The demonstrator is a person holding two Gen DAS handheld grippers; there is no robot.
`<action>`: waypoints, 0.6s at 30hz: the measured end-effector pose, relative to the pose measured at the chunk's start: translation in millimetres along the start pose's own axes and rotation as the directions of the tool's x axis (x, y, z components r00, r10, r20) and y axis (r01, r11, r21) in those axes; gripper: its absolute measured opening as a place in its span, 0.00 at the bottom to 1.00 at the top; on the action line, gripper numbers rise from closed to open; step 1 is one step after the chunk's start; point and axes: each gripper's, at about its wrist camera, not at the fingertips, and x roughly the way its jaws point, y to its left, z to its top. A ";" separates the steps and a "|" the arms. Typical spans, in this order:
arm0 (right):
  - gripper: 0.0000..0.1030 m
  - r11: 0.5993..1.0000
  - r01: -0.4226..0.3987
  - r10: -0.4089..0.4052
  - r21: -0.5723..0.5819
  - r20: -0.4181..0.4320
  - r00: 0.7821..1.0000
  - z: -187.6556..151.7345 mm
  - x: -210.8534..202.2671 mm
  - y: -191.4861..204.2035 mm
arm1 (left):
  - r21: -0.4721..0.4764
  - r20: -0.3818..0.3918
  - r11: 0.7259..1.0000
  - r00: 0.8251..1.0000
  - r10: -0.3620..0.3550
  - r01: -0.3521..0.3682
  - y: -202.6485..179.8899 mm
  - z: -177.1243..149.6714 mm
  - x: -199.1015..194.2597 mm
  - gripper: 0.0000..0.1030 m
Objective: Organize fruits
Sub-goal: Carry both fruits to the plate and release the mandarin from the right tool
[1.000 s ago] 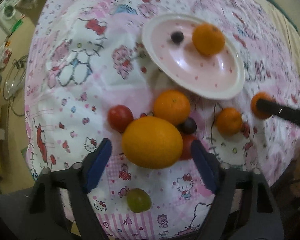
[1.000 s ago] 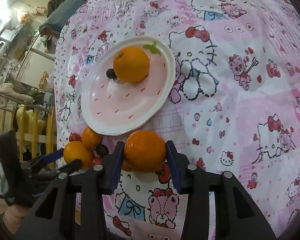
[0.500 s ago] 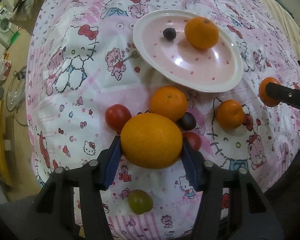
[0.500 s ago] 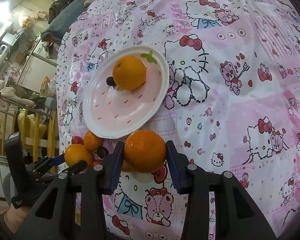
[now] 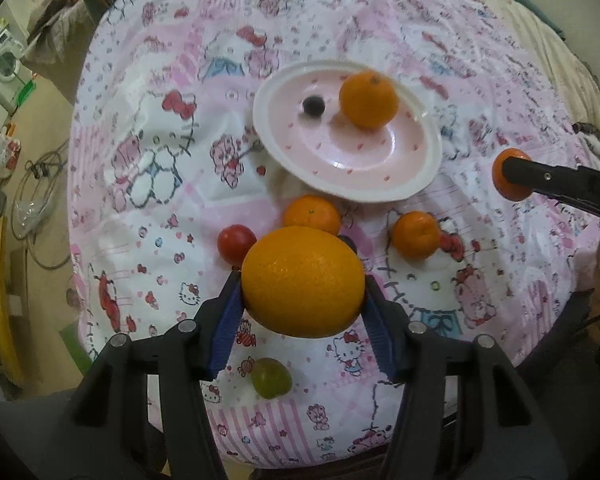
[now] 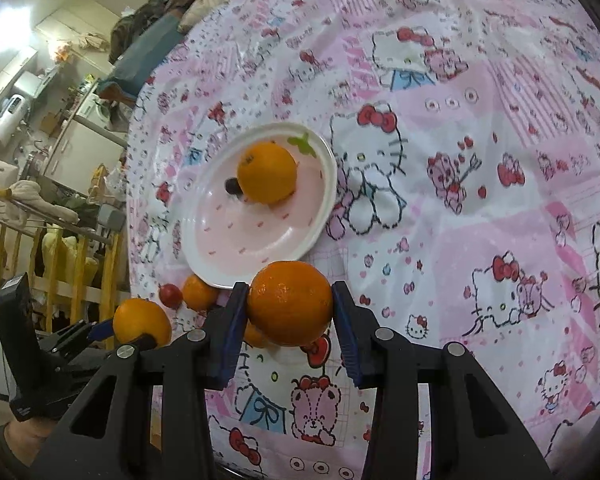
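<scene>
so my left hand-held gripper [image 5: 302,294] is pinching the big orange [image 5: 302,282] between its blue pads, up off the table [image 5: 148,200] and over the loose fruit. right hand-held gripper [image 6: 290,312] is clamped on a smaller orange [image 6: 290,308], just short of the pink plate [image 6: 204,256], which has one orange [image 6: 267,178] and a dark grape [image 6: 232,186] on it.

Bare tablecloth [image 6: 480,208] is lying open right of the plate [image 6: 324,200]. A tomato [image 5: 236,243], two tangerines [image 5: 312,216] [image 5: 415,234] and a grape [image 5: 271,377] are crowding the near approach.
</scene>
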 end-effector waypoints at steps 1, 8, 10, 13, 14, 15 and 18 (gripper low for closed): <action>0.42 1.000 -0.005 0.005 -0.006 0.013 1.000 1.1 -3.2 1.6 | -0.001 0.011 1.000 1.000 -0.003 0.003 0.3 1.4 -4.8 0.51; 0.42 0.998 -0.050 0.053 -0.037 0.096 0.994 9.3 -24.2 10.3 | -0.010 0.080 1.000 0.997 -0.003 0.003 1.2 27.5 -26.5 0.51; 0.42 0.997 -0.063 0.067 -0.044 0.116 0.991 11.6 -28.7 12.3 | -0.009 0.091 1.000 0.996 -0.001 0.002 2.1 34.0 -29.7 0.52; 0.42 0.995 -0.089 0.096 -0.052 0.141 0.985 15.3 -34.5 14.8 | -0.007 0.102 1.000 0.995 -0.002 0.003 2.4 47.9 -30.2 0.51; 0.42 0.994 -0.096 0.103 -0.053 0.149 0.983 16.0 -36.0 15.0 | -0.007 0.104 1.000 0.995 -0.003 0.004 2.4 50.5 -30.0 0.51; 0.42 0.993 -0.103 0.110 -0.053 0.157 0.981 17.4 -37.3 15.3 | -0.009 0.106 1.000 0.994 -0.004 0.005 2.7 55.5 -28.8 0.51; 0.42 0.992 -0.110 0.119 -0.060 0.169 0.978 19.8 -39.7 15.2 | -0.008 0.107 1.000 0.994 -0.020 0.021 3.2 67.0 -22.2 0.52</action>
